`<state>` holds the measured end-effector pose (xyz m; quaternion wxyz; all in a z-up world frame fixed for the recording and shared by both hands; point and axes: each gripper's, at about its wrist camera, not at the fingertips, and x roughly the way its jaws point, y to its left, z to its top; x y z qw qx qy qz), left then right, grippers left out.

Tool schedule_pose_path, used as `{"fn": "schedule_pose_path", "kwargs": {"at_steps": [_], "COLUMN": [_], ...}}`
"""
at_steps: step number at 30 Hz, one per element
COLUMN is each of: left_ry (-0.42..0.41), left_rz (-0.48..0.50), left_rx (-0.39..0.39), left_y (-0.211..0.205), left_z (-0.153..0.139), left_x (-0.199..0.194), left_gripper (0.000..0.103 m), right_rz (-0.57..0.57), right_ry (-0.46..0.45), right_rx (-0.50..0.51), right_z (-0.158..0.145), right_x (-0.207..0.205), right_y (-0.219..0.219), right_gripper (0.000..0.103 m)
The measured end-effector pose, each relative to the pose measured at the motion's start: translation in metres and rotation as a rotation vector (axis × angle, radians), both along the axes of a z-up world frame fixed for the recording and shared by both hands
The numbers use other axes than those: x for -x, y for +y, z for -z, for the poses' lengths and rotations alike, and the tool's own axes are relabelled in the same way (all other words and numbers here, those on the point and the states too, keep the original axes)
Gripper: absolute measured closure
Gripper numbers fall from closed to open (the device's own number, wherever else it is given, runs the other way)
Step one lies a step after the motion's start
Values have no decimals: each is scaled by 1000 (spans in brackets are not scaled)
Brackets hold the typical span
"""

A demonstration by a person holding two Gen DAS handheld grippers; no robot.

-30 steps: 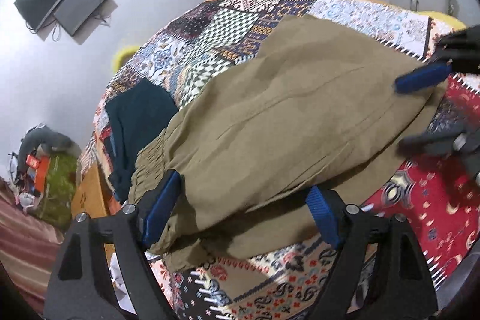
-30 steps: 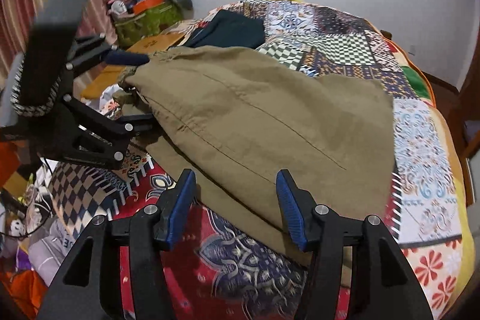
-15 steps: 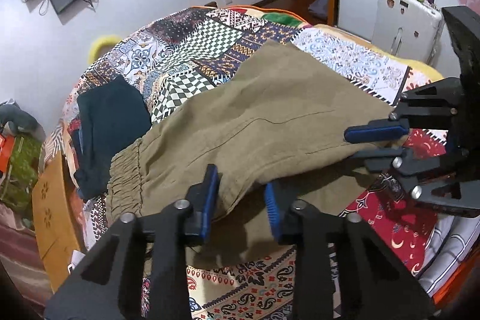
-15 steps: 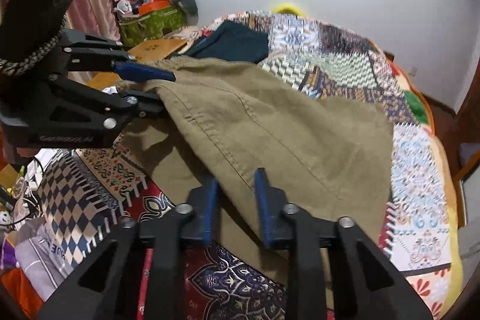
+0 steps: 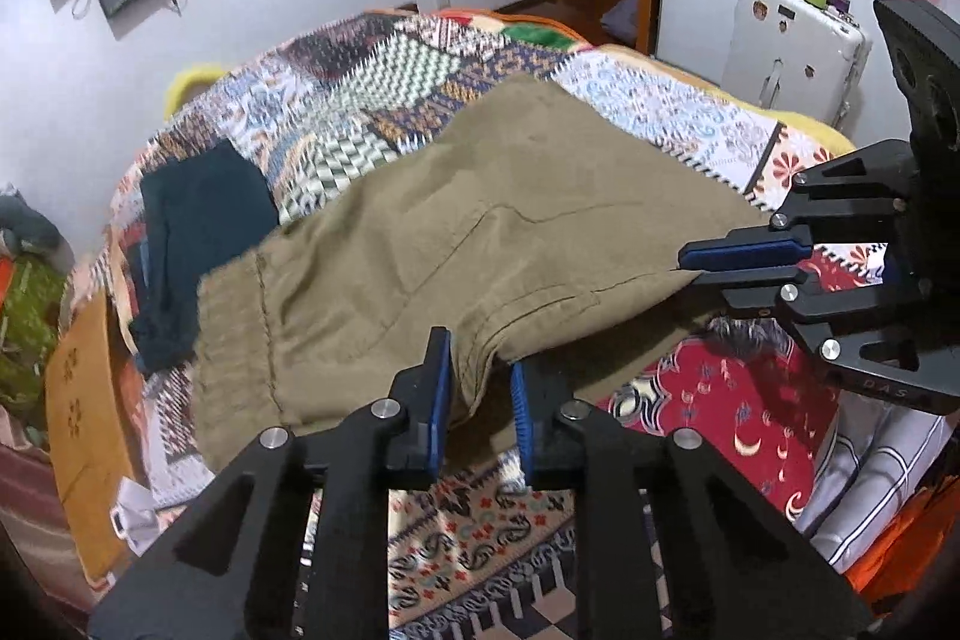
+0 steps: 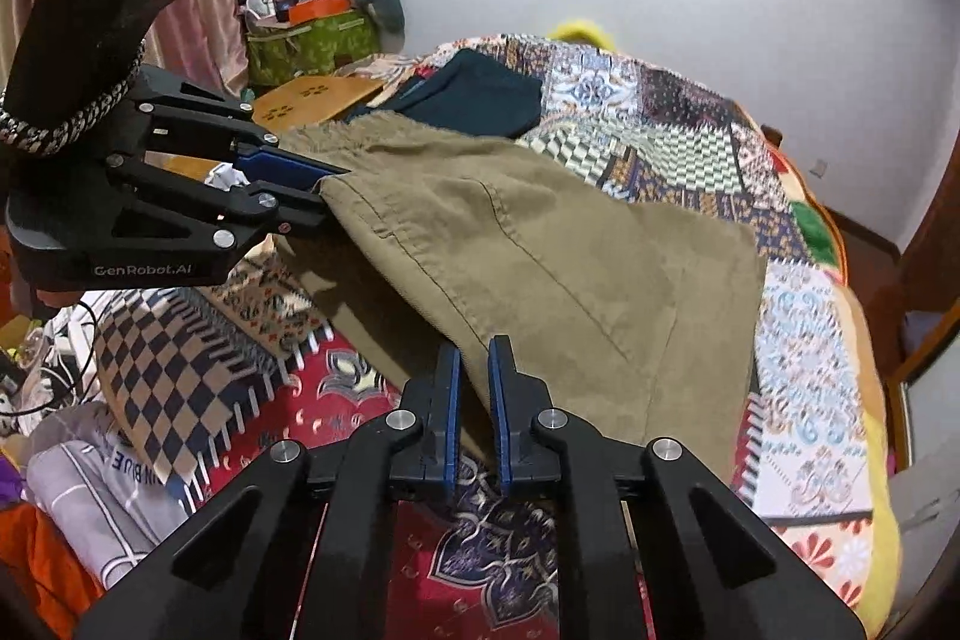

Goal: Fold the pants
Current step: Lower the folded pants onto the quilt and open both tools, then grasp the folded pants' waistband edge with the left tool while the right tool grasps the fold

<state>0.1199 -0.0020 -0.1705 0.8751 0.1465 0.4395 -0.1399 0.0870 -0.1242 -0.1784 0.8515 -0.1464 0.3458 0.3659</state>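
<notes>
Khaki pants (image 5: 480, 220) (image 6: 570, 268) lie spread over a patchwork quilt (image 5: 390, 70) on the bed. My left gripper (image 5: 478, 353) holds the near edge close to the elastic waistband. Its jaws are closing, with a fold of khaki cloth pinched between the blue pads. In the right wrist view the left gripper (image 6: 330, 181) bites the same edge at the left. My right gripper (image 6: 474, 346) is shut on the near edge further along the leg, and the right gripper (image 5: 684, 261) shows at the right of the left wrist view. The held edge hangs slightly above the bed.
A folded dark teal garment (image 5: 198, 220) (image 6: 480, 94) lies beyond the waistband. A red patterned cloth (image 5: 720, 400) (image 6: 360, 400) covers the near bed edge. A wooden stool (image 6: 312, 94) and clutter stand left of the bed, a white suitcase (image 5: 792, 46) at the right.
Both grippers went from wide open around the pants' near edge to closed on it. The edge has lifted a little and pulled taut between them.
</notes>
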Motion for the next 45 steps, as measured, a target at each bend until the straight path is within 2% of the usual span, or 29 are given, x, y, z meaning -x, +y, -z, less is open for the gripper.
{"fn": "schedule_pose_path", "kwargs": {"at_steps": [4,10,14,17,21,24,30,33,37,45], "left_ry": [43,75,58,31,5,5,74,100,74,40], "left_rz": [-45,-122,-196,-256,-343,-384,-435,-409,-409,-433], "left_rx": [46,132,179,214,217,227,260,271,257,222], "left_y": [9,35,59,79,102,117,133,129,130,137], "left_z": [9,4,-8,-19,-26,-26,-2,12,17,22], "left_x": [3,17,22,22,9,-4,-29,-30,-25,-14], "left_gripper": [74,60,49,42,40,40,38,37,36,36], "right_rz": [15,30,51,68,100,112,116,122,121,209], "right_ry": [81,129,159,158,146,154,226,268,312,325], "right_rx": [-22,-70,-124,-165,-217,-238,-270,-250,-184,-157], "right_z": [13,10,0,-9,-19,-22,-11,4,31,42], "right_x": [-2,2,1,0,-8,-18,-38,-43,-42,-32], "right_y": [-2,-14,-24,-27,-29,-24,-3,4,4,-46], "right_gripper": [91,90,88,82,72,71,67,67,67,67]}}
